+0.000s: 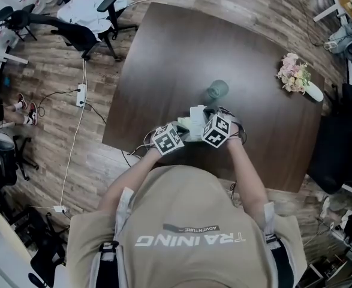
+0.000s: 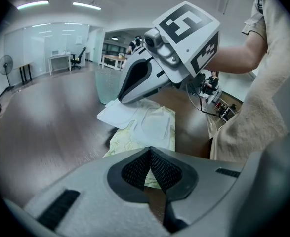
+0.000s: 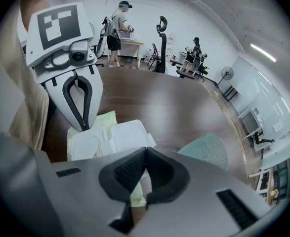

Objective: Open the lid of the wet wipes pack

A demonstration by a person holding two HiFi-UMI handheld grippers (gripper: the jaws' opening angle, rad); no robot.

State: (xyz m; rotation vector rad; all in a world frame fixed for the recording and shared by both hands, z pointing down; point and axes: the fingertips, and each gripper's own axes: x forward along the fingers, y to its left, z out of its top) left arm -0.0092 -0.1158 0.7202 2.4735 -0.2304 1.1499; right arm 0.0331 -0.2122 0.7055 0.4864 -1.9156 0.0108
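Observation:
A pale green wet wipes pack (image 1: 189, 129) lies on the dark brown table (image 1: 164, 71) close to the front edge. Its white lid (image 2: 116, 115) is swung up and open beside the round opening (image 2: 154, 125). My left gripper (image 2: 150, 154) is shut, its tips pinching the pack's near end. In the right gripper view the same gripper (image 3: 87, 127) rests on the pack's (image 3: 98, 122) edge. My right gripper (image 3: 145, 154) is shut over the open lid's (image 3: 127, 137) edge. The left gripper view shows its tip (image 2: 121, 100) against that lid.
A clear green-tinted glass (image 1: 217, 90) stands just beyond the pack, also visible as a glass (image 3: 206, 149) to my right. A vase of flowers (image 1: 295, 75) lies near the table's right edge. Office chairs (image 1: 86, 29) and floor cables (image 1: 80, 95) are to the left.

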